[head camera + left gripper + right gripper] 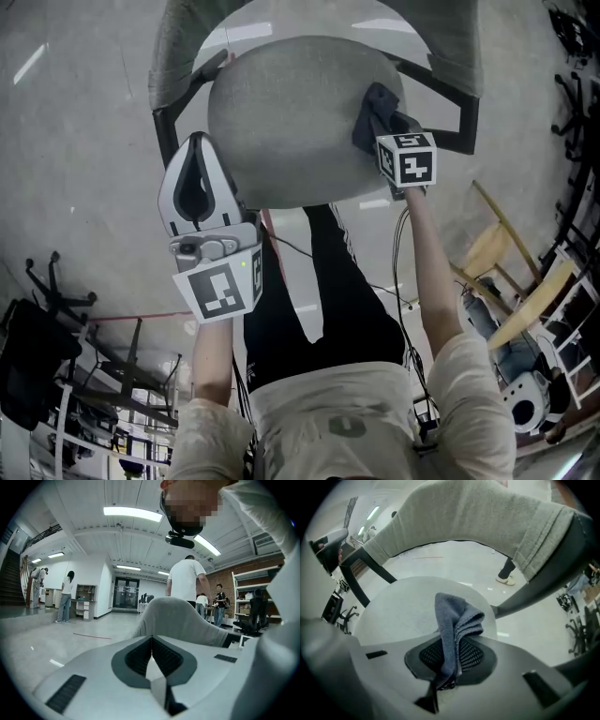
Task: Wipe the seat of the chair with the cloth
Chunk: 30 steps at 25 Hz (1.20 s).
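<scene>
The chair's round grey seat fills the top of the head view, its curved grey backrest wrapping round behind it. A dark blue-grey cloth rests on the seat's right side, with my right gripper shut on it. In the right gripper view the cloth stands bunched between the jaws above the seat. My left gripper is shut and empty, held off the seat's left front edge. The left gripper view shows its jaws closed and tilted up toward the backrest.
The chair's black arm frames flank the seat. A wooden chair stands at the right and black office chairs at the left on the concrete floor. Several people stand in the hall behind.
</scene>
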Available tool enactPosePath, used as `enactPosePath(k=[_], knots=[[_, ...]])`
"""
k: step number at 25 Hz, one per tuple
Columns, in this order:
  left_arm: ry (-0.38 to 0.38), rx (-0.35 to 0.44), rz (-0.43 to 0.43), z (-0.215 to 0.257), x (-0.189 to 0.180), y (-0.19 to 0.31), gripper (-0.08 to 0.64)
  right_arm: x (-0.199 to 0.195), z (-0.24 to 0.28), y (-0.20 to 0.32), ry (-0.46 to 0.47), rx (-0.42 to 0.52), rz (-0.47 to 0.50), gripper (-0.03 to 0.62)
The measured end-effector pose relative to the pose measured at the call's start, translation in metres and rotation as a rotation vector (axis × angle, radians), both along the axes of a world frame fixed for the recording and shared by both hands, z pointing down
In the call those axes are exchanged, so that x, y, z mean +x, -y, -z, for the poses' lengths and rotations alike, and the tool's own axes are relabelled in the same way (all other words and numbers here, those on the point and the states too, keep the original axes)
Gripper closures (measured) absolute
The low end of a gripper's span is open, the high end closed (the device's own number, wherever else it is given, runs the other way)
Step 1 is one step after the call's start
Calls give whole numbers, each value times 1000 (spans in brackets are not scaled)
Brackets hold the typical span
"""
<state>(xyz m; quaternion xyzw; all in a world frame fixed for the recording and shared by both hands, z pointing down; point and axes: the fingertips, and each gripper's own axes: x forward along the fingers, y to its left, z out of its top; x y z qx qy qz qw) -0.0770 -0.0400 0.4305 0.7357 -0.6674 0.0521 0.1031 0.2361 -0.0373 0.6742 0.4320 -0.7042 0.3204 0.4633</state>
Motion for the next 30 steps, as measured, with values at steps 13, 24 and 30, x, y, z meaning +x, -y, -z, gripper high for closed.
enactPosePath(k=[13, 24, 30], knots=[[13, -5, 15, 5, -8, -6, 545, 51, 10, 3, -269, 65, -95, 543], [27, -5, 67, 4, -34, -16, 545, 43, 32, 10, -251, 124, -172, 542], [32, -12, 111, 1, -49, -24, 545, -92, 85, 9, 242, 180, -89, 543]])
